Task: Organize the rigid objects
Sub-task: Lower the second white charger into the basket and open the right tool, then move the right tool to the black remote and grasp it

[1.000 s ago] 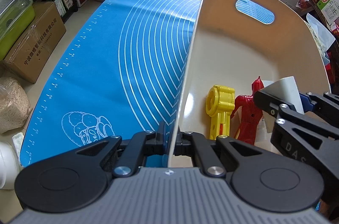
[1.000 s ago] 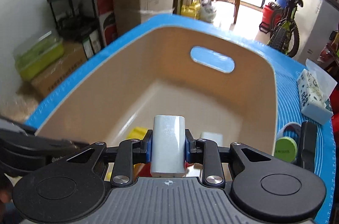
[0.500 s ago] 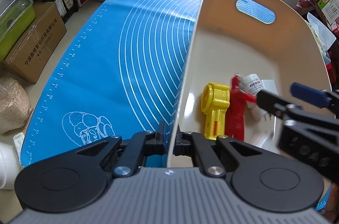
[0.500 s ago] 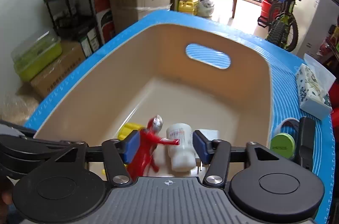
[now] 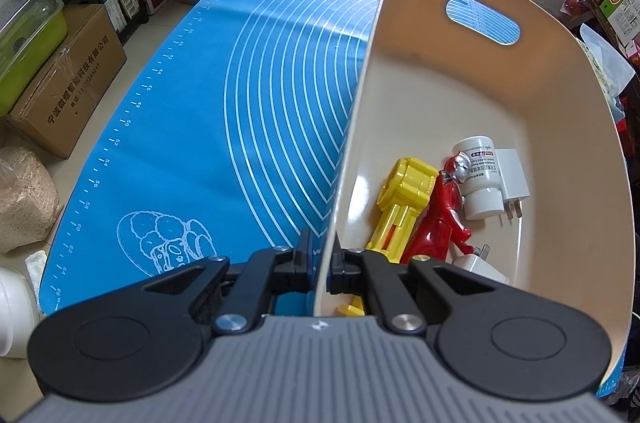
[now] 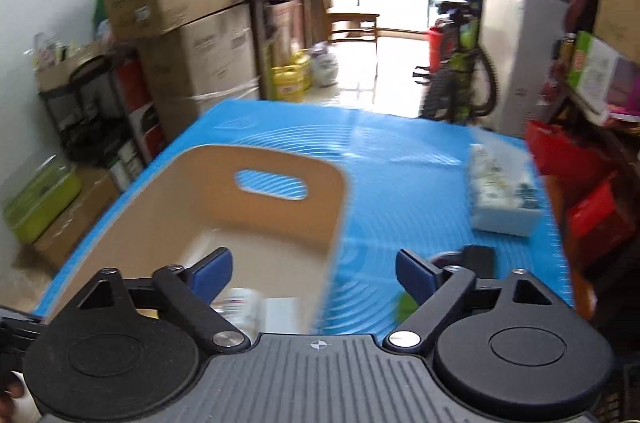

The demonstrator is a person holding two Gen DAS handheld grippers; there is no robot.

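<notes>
Beige bin sitting on the blue mat, near wall pinched tight by the left gripper. Inside the bin: white bottle lying on its side, touching a red figure, yellow toy just left of that, white charger on the right. Right gripper jaws just swung wide, nothing between them, hovering over the bin's right rim.

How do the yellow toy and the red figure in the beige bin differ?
The yellow toy is blocky, with a round head; the red figure is human-shaped, with a silver head. The yellow toy lies nearer the bin wall held by the left tongs; the red figure lies against the white bottle. Both lie flat, side by side.
</notes>
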